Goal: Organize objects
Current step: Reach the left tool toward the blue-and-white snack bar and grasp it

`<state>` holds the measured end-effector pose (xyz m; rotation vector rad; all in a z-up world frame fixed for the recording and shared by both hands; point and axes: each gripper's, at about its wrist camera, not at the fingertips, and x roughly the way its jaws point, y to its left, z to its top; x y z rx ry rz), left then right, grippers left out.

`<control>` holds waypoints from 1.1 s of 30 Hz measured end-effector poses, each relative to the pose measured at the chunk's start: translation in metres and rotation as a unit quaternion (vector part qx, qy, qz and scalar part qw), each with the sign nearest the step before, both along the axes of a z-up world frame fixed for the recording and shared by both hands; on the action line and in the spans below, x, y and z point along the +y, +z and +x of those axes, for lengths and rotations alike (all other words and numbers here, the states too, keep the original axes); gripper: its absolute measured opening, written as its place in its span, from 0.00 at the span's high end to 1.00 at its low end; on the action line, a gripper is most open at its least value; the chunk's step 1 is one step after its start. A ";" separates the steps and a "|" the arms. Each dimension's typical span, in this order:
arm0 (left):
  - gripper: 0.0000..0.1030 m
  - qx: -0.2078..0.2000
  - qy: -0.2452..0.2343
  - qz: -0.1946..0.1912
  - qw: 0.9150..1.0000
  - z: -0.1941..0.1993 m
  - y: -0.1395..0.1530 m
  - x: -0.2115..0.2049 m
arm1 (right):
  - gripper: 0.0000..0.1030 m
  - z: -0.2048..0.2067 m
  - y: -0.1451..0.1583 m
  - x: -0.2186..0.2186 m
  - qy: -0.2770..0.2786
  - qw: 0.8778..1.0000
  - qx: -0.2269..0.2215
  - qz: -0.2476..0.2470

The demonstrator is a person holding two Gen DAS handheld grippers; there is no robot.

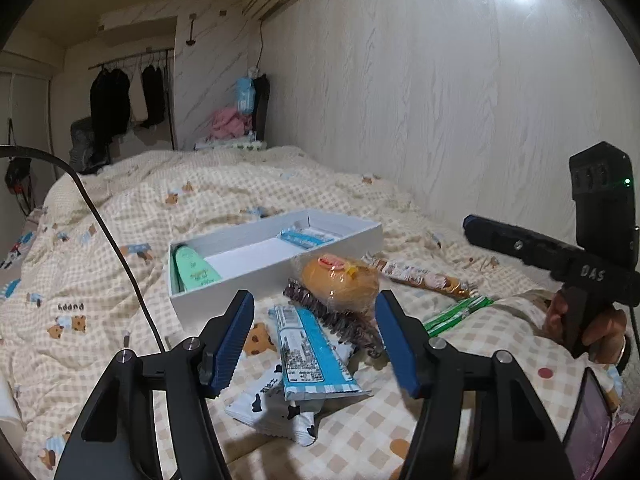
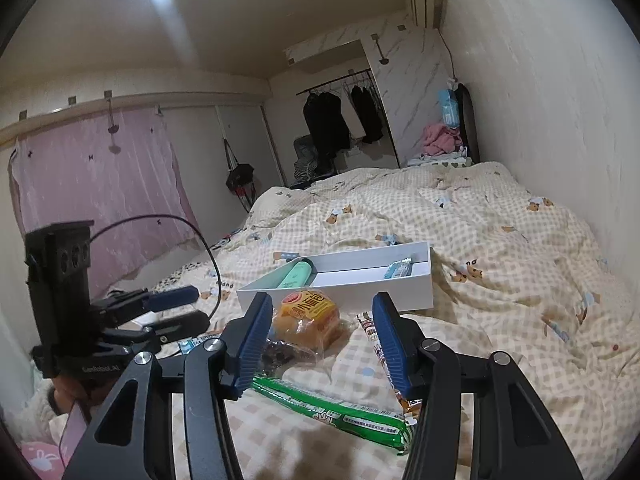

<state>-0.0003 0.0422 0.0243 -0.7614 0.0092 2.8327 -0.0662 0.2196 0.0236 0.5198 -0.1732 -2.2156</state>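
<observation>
A white divided tray point(image 1: 280, 270) point(image 2: 420, 292) lies on the bed, holding a green tube point(image 1: 194, 270) point(image 2: 296, 274) and a small blue packet point(image 1: 306, 237) point(image 2: 399, 269). Before it lie a wrapped orange bun point(image 1: 340, 284) point(image 2: 306, 316), a dark snack pack point(image 1: 332, 316) point(image 2: 282, 354), a blue packet point(image 1: 308, 354), a cow-print packet point(image 1: 276, 410), a green packet point(image 1: 456, 314) point(image 2: 332, 408) and a brown stick pack point(image 1: 424, 278) point(image 2: 380, 350). My left gripper point(image 1: 314, 344) is open above the blue packet. My right gripper point(image 2: 320, 344) is open over the green packet, empty.
The checked bear-print quilt point(image 1: 100, 280) point(image 2: 500, 240) covers the bed. A wall point(image 1: 440, 100) runs along the right. A cable point(image 1: 108, 232) crosses left. A phone point(image 1: 588, 420) lies at the near right. Clothes hang at the far end point(image 2: 340, 120).
</observation>
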 end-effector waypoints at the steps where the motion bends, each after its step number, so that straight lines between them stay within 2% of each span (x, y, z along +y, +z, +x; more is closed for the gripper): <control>1: 0.40 -0.004 -0.001 0.004 1.000 -0.002 -0.001 -0.001 | 0.48 -0.001 0.000 0.001 0.004 1.000 -0.004 -0.004; 2: 0.41 -0.007 -0.002 0.010 1.000 -0.003 -0.001 -0.004 | 0.47 -0.002 -0.001 0.001 0.007 1.000 -0.009 -0.006; 7: 0.59 -0.020 0.000 0.029 0.999 -0.006 -0.004 -0.010 | 0.47 -0.005 -0.002 0.003 0.000 1.000 -0.023 -0.009; 12: 0.60 -0.038 0.004 0.047 0.998 -0.011 -0.007 -0.016 | 0.47 -0.006 -0.002 0.002 -0.001 1.000 -0.026 -0.005; 13: 0.60 -0.038 0.005 0.047 0.998 -0.011 -0.007 -0.016 | 0.44 -0.005 -0.002 0.000 -0.004 1.000 -0.026 0.000; 14: 0.60 -0.038 0.005 0.047 0.998 -0.010 -0.007 -0.016 | 0.35 -0.006 -0.003 0.000 -0.003 1.000 -0.026 0.002; 15: 0.59 -0.038 0.005 0.046 0.998 -0.009 -0.007 -0.016 | 0.31 -0.006 -0.003 0.000 -0.002 1.000 -0.026 0.002; 19: 0.44 -0.040 0.001 0.039 0.998 -0.010 -0.008 -0.016 | 0.29 -0.005 -0.003 0.000 -0.002 1.000 -0.023 0.004; 21: 0.39 -0.039 0.001 0.038 0.999 -0.010 -0.008 -0.016 | 0.27 -0.005 -0.004 0.000 -0.002 1.000 -0.025 0.005; 22: 0.37 -0.038 0.000 0.038 0.999 -0.008 -0.008 -0.015 | 0.21 -0.004 -0.003 0.001 -0.002 1.000 -0.025 0.005; 25: 0.31 -0.038 0.003 0.046 0.998 -0.008 -0.008 -0.018 | 0.20 -0.004 -0.003 0.001 -0.001 1.000 -0.022 0.004; 29: 0.31 -0.055 -0.004 0.062 0.997 -0.011 -0.005 -0.024 | 0.20 -0.004 -0.003 -0.001 -0.001 1.000 -0.021 0.006; 31: 0.32 -0.088 -0.031 0.090 0.992 -0.018 -0.002 -0.034 | 0.20 -0.004 -0.003 -0.001 -0.002 1.000 -0.020 0.006; 33: 0.40 -0.103 -0.008 0.125 0.987 -0.023 0.003 -0.052 | 0.20 -0.005 -0.004 -0.002 -0.002 1.000 -0.021 0.006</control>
